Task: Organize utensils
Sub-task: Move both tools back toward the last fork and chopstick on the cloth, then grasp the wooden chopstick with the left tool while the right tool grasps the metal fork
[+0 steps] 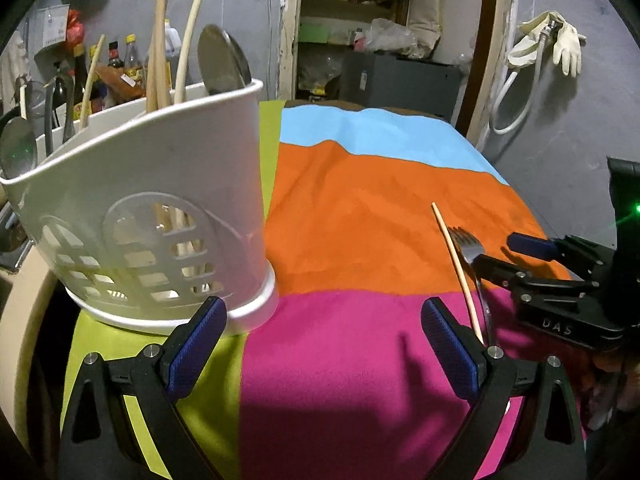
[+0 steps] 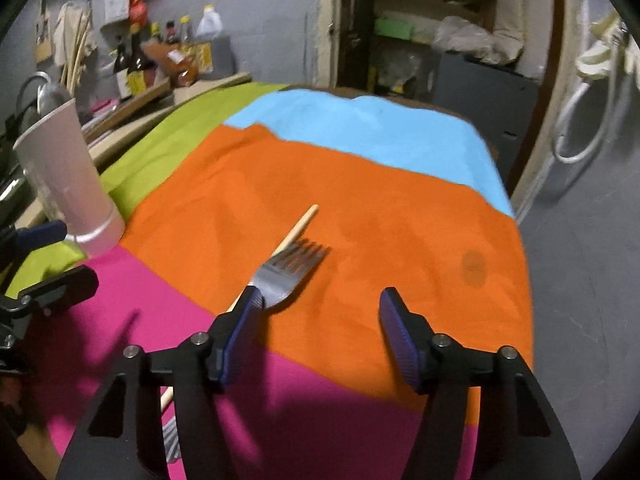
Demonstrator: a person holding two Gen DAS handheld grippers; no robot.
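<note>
A metal fork (image 2: 292, 268) and a single wooden chopstick (image 2: 301, 222) lie side by side on the orange and pink part of the cloth. My right gripper (image 2: 318, 320) hovers low over them, open. Its left fingertip (image 2: 248, 312) sits right at the fork's neck, and nothing is between the pads. In the left wrist view the same fork (image 1: 466, 244) and chopstick (image 1: 456, 268) lie beside the right gripper (image 1: 510, 256). My left gripper (image 1: 324, 340) is open and empty, just in front of the white utensil holder (image 1: 160, 200), which holds chopsticks and spoons.
The table carries a cloth (image 1: 360, 208) in green, pink, orange and blue blocks. Bottles (image 2: 136, 68) and clutter line a counter at the back left. A doorway with shelves (image 1: 352, 20) lies behind, and gloves and a hose hang on the right wall (image 1: 560, 40).
</note>
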